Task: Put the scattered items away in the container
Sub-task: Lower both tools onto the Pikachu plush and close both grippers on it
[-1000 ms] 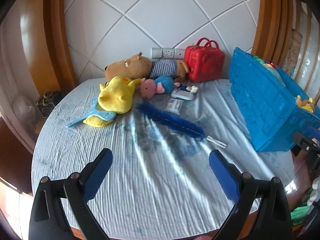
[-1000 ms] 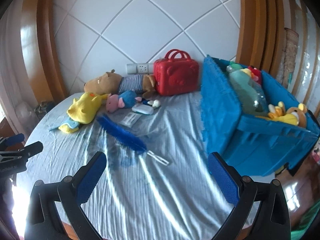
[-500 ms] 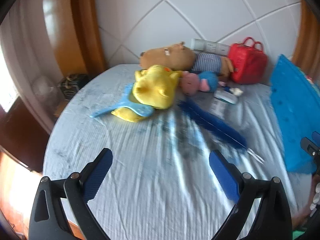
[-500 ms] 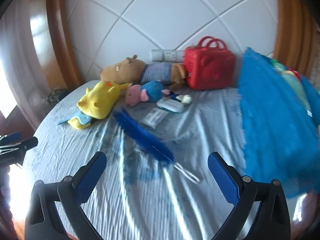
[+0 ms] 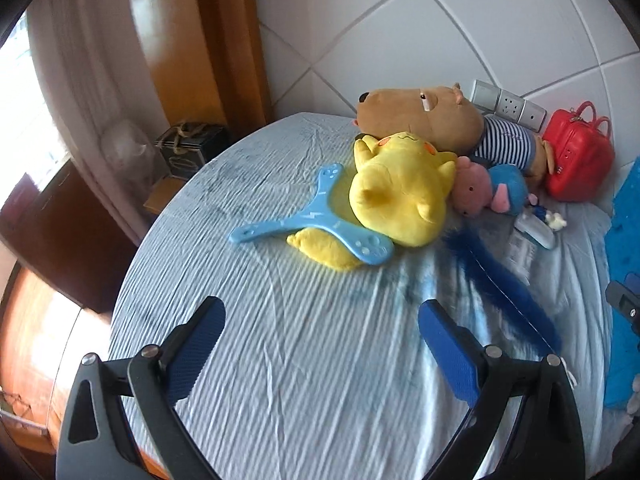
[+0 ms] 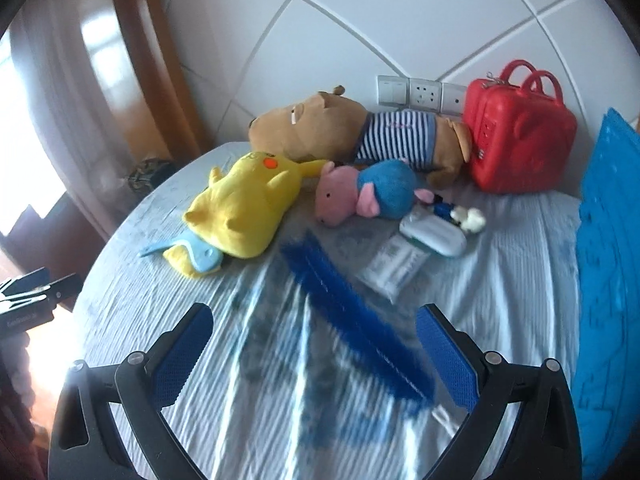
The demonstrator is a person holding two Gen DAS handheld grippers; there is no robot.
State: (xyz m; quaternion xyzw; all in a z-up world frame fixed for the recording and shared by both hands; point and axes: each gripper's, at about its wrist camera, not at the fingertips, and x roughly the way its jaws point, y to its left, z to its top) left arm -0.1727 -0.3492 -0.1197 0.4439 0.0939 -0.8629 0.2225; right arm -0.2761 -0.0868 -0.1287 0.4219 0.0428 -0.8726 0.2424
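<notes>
yellow plush (image 5: 400, 196): soft, light, squashy; best pinched at the body bulge or an ear. Lying on the striped cloth (image 5: 304, 360), on top of the blue boomerang toy (image 5: 312, 220).
blue feather brush (image 6: 352, 316): light, limp bristles, thin wire stem; best taken at mid-shaft, probably slips if nipped at the tip.
left gripper (image 5: 320, 344): wide open, empty; above bare cloth, yellow plush ahead, well apart.
right gripper (image 6: 312, 344): wide open, empty; brush running between the jaws just ahead, not touching.
blue crate (image 6: 608, 280): far right edge, contents not visible.
</notes>
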